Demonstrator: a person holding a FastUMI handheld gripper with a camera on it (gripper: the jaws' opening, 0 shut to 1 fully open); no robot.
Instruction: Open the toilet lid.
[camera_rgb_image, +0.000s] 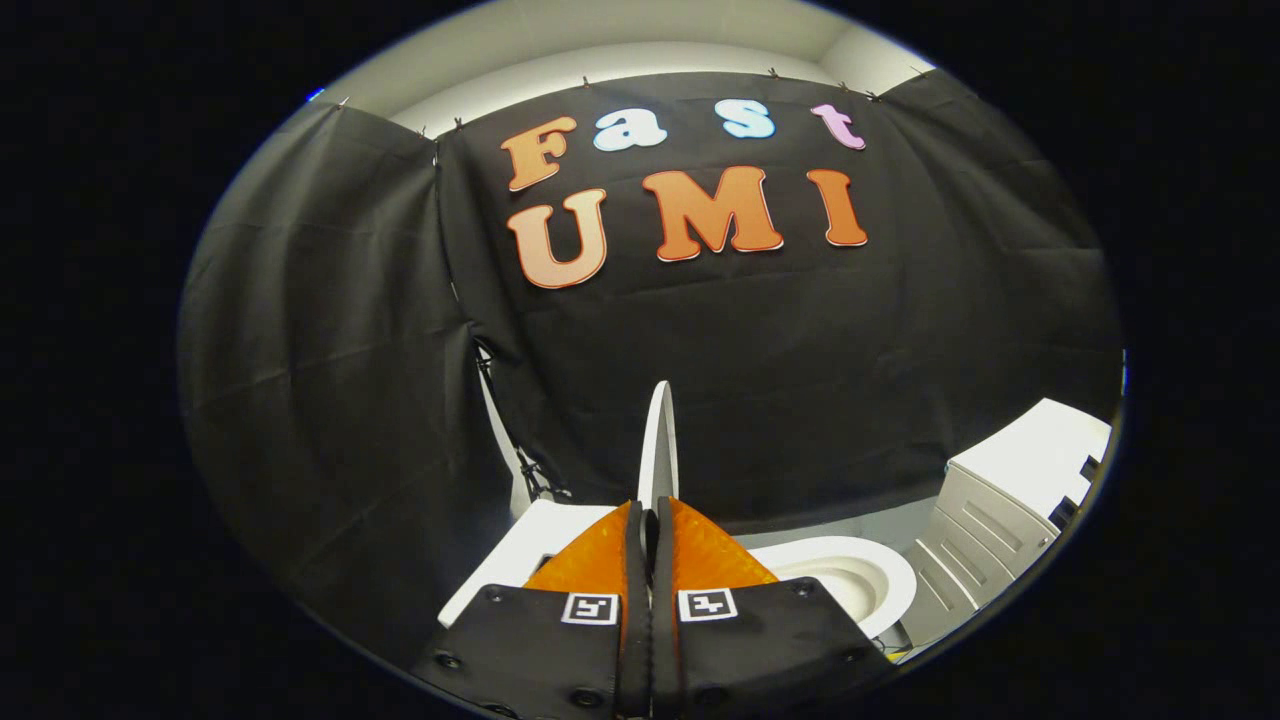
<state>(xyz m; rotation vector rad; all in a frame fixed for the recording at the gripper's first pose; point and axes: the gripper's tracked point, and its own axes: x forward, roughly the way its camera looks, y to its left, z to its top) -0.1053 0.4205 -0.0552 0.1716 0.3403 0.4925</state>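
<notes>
No legible text; coded squares (589, 608) on fingers (598, 560) pinching the toilet lid (659, 440).

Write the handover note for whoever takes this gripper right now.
Gripper: fingers closed on the edge of the toilet lid, which rises edge-on just ahead of them.
Lid: raised, roughly upright, over the tank.
Bowl: uncovered, beside the fingers; a white cabinet stands beyond it.
Done: lid lifted.
Left: probably lean the lid back to rest, release, withdraw.

You have one toilet lid (659, 440), raised on edge between the two fingers (600, 555) of your one gripper (650, 515). Right of the lid sit one toilet bowl (880, 575) and one white cabinet (1010, 500).
</notes>
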